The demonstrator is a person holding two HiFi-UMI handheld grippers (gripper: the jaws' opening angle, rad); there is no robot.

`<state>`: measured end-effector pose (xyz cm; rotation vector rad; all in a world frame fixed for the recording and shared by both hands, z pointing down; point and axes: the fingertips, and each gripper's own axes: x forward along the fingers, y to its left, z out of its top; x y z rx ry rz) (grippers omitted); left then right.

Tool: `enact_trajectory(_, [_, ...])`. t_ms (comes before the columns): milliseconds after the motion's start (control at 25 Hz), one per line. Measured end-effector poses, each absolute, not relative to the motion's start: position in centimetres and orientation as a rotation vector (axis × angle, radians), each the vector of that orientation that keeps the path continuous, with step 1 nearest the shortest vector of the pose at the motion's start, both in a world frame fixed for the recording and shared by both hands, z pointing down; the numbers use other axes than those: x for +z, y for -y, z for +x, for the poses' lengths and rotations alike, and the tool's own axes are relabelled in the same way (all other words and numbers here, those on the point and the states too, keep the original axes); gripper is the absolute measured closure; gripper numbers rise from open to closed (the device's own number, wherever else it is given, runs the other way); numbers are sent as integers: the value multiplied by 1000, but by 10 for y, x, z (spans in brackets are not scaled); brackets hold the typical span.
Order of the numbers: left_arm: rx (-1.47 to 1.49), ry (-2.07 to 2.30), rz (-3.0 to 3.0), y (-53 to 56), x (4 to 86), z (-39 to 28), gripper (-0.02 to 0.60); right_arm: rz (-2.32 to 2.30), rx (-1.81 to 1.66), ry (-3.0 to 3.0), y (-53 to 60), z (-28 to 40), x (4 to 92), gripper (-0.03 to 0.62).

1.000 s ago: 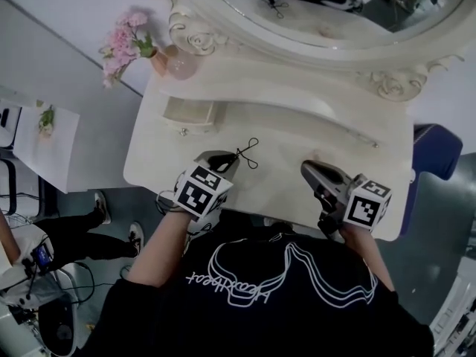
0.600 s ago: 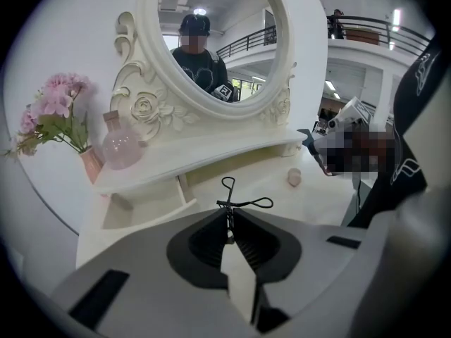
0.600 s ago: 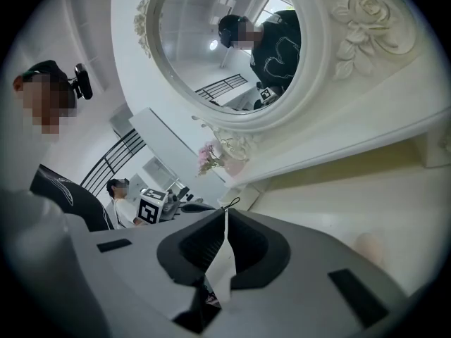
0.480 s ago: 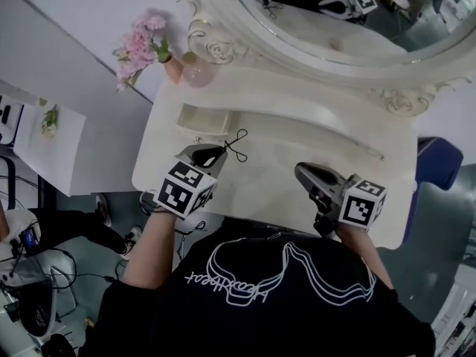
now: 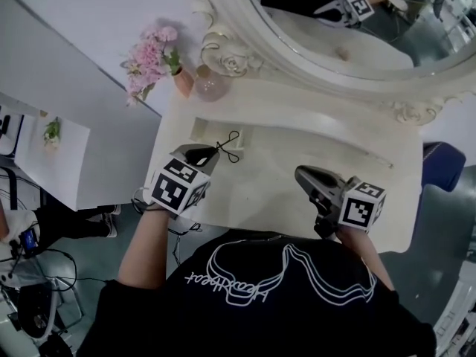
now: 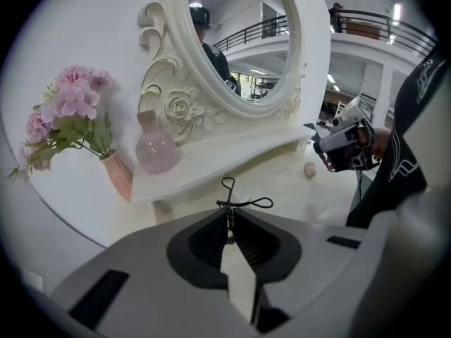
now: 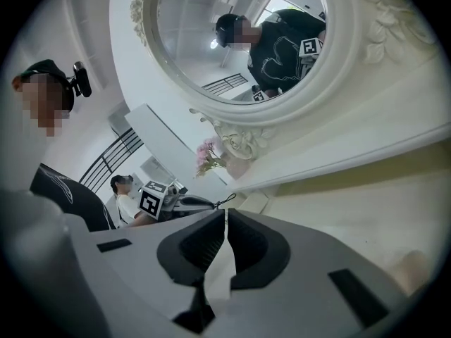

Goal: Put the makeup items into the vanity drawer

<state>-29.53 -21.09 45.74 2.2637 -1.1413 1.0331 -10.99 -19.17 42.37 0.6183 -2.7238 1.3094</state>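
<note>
Your left hand-held gripper (image 5: 208,155) is almost shut. It pinches the black eyelash curler (image 5: 228,143) by its stem, with the loop handles pointing forward. The curler hangs at the near edge of the open vanity drawer (image 5: 196,130), not yet inside.

Your right hand-held gripper (image 5: 305,174) has its jaws together on nothing. It sits well to the right of the drawer, above the bench (image 5: 282,162).

The task looks early: no item shows in the drawer, and the curler has yet to be dropped in.

The left gripper view shows a small beige egg-shaped item (image 6: 309,169), probably a sponge, on the bench far from the drawer. The head view hides it directly, yet only the head view shows the drawer standing open.
</note>
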Motion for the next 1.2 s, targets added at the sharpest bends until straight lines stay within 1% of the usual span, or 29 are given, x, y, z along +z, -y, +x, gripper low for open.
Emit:
enact_trajectory(280, [1076, 1101, 2218, 227, 468, -318, 555, 672, 1359, 2709, 194, -128, 430, 574])
enact_trajectory(640, [1172, 1051, 2178, 253, 487, -330, 555, 751, 1396, 2699, 192, -135, 438, 574])
enact_trajectory(960, [1421, 1011, 2216, 267, 503, -331, 555, 822, 1419, 2698, 192, -136, 442, 574])
enact_trajectory(1200, [1524, 969, 2229, 271, 509, -331, 550, 868, 1441, 2699, 193, -137, 444, 574])
